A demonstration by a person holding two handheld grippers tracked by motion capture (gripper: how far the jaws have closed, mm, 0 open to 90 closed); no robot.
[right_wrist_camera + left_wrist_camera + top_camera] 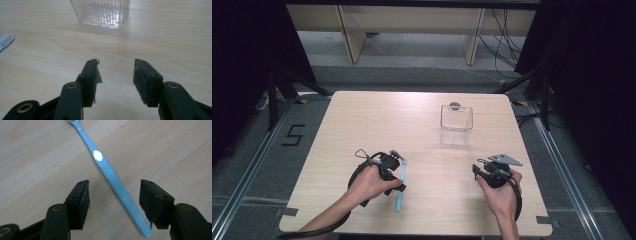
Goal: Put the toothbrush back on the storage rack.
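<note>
**Two open tongs, one toothbrush between the left jaws**

Both tongs stand with jaws apart. The left gripper (pixel 113 203) straddles the handle of the pale blue toothbrush (pixel 110 173), which lies flat on the table (pixel 362 120). The right gripper (pixel 115 80) holds nothing; the clear ribbed cup (pixel 101 12) sits ahead of it. The slim handle may slip or swing if pinched near its end. The brush head is cut off.
</note>
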